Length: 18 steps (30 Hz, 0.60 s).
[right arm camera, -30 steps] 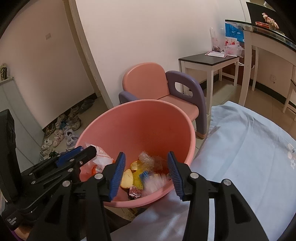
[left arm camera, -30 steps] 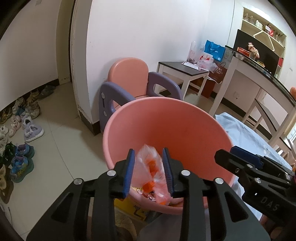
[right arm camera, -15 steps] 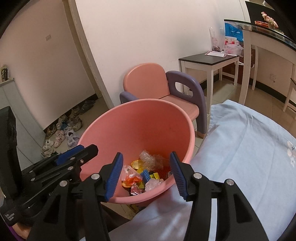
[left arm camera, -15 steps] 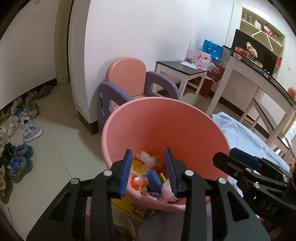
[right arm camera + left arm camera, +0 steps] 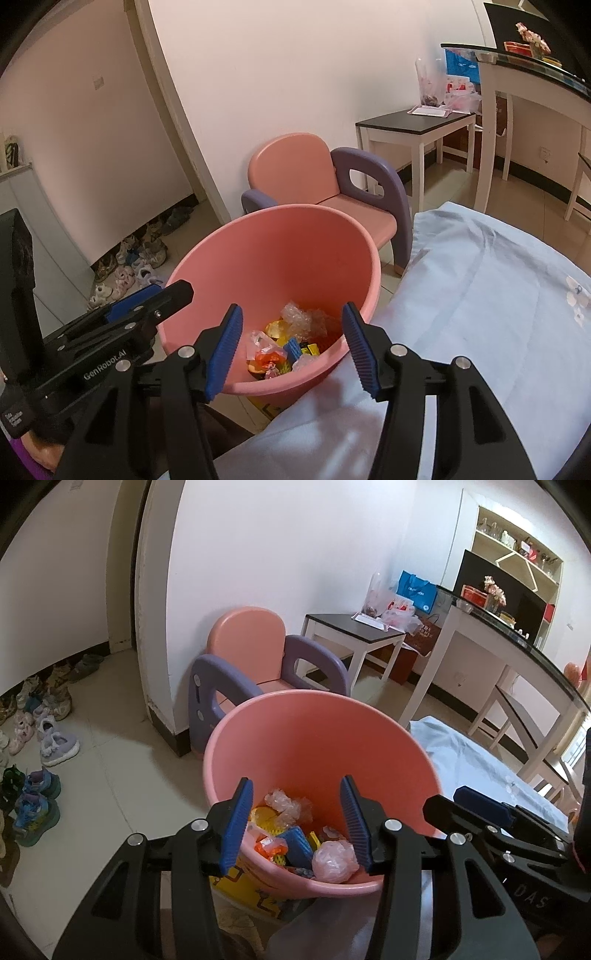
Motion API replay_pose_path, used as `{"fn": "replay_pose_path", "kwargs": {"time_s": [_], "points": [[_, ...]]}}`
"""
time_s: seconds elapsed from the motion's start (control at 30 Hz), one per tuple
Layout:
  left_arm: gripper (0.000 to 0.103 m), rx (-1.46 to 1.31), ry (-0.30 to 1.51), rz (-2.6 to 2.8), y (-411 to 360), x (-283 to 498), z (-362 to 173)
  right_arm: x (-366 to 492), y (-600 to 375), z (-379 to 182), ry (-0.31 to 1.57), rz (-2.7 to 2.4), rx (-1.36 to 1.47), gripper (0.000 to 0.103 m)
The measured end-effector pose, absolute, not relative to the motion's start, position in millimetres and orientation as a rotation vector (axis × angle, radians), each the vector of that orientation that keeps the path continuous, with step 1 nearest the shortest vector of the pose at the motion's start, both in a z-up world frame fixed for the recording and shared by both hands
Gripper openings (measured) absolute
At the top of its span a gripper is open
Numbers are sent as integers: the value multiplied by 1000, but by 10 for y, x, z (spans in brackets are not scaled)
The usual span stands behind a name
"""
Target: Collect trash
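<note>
Left wrist view first: left gripper [image 5: 295, 825] empty, jaws opening, nothing pressed between the blue pads. Held a clear bag of orange scraps a second ago; now lying loose in the bottom of the pink bucket [image 5: 388, 734], among the trash [image 5: 295, 834]: crinkled clear wrappers, yellow and blue pieces, an orange scrap, a pale pink wad nearest the front rim. Right gripper [image 5: 293, 349] likewise bare and opening, with a whitish and blue piece gone from between its pads and the pile visible below. Means both loads delivered; judged one round of collecting finished, both claws free to fetch more.

Bucket upright, mouth facing up and slightly tilted toward the cameras, long axis running from rim down to base, roughly vertical. Stands just beside the light blue cloth [image 5: 498, 295], near rim touching or overlapping the cloth's edge from these angles; cannot tell which. Something yellow underneath the bucket, partly hidden. Beyond, a pink and purple child's chair [image 5: 258, 653] against the white wall, a small dark-topped table [image 5: 354, 624] further right, shoes [image 5: 44, 738] in rows along the floor at left.
</note>
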<state>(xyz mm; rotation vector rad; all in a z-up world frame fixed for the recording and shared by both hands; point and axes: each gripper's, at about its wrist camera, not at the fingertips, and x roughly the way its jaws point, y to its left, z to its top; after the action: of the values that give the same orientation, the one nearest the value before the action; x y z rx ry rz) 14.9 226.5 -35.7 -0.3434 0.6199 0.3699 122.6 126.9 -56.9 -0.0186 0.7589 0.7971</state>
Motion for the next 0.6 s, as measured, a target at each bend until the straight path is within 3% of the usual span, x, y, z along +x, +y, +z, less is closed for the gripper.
{"fn": "replay_pose_path", "kwargs": {"time_s": [0.6], "points": [[53, -323, 578, 337, 2106, -63, -103, 1062, 1072, -428, 732, 797, -2, 62]]}}
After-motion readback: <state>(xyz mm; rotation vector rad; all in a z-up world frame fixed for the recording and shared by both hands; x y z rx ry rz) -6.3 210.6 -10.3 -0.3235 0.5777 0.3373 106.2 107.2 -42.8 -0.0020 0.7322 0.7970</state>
